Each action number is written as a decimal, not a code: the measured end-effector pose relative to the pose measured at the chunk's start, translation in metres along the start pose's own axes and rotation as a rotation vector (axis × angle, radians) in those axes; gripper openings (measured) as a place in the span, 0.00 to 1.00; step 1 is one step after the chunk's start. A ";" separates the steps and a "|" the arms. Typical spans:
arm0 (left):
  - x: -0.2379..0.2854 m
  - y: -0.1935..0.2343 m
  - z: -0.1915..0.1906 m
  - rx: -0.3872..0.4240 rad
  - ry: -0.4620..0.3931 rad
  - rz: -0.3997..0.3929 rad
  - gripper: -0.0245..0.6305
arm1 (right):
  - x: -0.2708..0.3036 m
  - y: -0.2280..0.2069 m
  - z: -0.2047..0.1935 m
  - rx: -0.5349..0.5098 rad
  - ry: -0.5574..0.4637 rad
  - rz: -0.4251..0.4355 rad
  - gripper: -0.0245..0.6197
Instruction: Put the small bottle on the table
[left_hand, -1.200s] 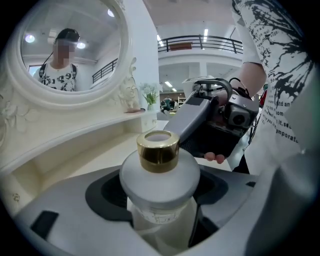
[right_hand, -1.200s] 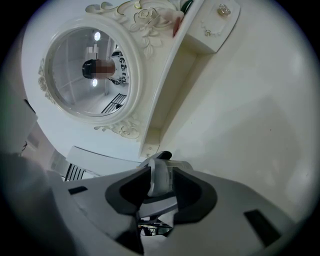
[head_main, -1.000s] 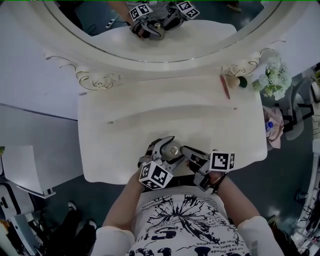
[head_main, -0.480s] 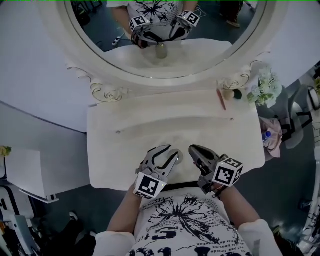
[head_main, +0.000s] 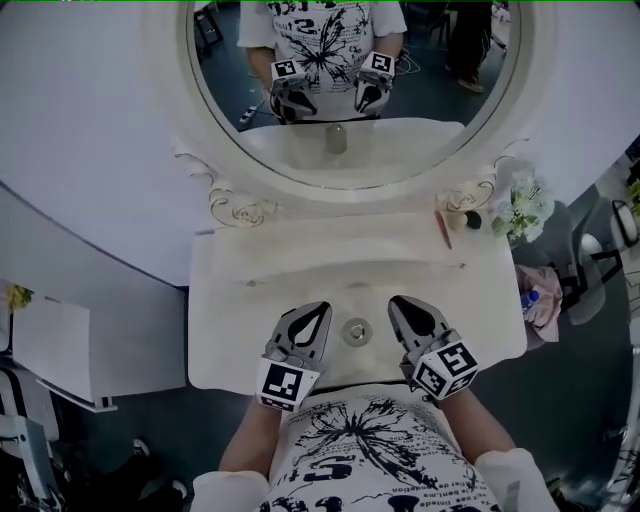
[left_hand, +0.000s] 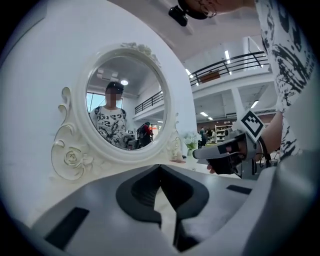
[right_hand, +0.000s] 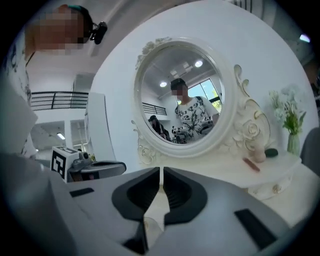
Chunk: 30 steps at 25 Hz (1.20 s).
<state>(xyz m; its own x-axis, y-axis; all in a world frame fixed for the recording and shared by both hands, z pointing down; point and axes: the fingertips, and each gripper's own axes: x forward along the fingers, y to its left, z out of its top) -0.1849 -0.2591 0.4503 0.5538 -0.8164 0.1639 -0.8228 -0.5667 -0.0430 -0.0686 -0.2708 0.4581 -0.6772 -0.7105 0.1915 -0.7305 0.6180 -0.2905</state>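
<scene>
Left gripper and right gripper: grey jaws pressed together on nothing, the left's just closed. Between them, at the left's 3 o'clock, the small silvery round-capped bottle stands untouched on the white dressing table, long axis vertical, cap up
</scene>
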 end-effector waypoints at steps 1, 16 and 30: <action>-0.002 0.003 0.000 -0.011 0.003 0.013 0.07 | -0.001 0.002 0.002 -0.045 -0.006 -0.007 0.09; -0.023 0.009 0.011 -0.070 -0.009 0.038 0.07 | -0.001 0.024 0.008 -0.220 -0.018 -0.032 0.07; -0.024 -0.002 0.006 -0.068 0.009 0.028 0.07 | -0.011 0.028 0.006 -0.210 -0.033 -0.018 0.06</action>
<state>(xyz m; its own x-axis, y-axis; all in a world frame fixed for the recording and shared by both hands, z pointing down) -0.1957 -0.2392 0.4403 0.5293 -0.8307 0.1725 -0.8450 -0.5344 0.0192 -0.0815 -0.2477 0.4423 -0.6629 -0.7306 0.1636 -0.7473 0.6591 -0.0845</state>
